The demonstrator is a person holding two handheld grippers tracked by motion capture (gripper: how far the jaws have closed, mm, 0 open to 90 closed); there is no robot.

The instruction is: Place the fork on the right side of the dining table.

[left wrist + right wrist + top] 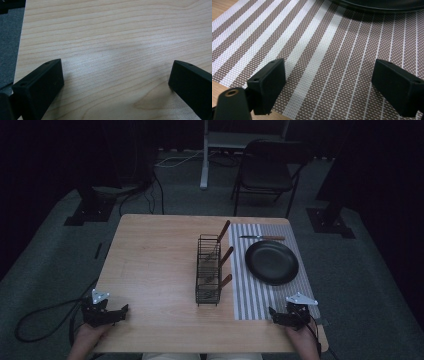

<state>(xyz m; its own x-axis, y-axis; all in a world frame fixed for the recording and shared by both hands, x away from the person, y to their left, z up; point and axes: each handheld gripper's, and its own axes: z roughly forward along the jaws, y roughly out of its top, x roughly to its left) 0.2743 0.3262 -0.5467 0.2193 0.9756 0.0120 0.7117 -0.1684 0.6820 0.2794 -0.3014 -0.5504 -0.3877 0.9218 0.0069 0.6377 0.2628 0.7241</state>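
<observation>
Your left gripper [107,312] sits at the table's [155,260] near left corner and your right gripper [287,316] over the near edge of the striped mat [250,295], both with jaws wide and empty. The cutlery rack [208,270], near the table's middle, looks light, I think; pull a handle aslant and it may tip toward the plate [271,262]. The right gripper view gives the plate's rim close ahead; the left gripper view has bare wood.
</observation>
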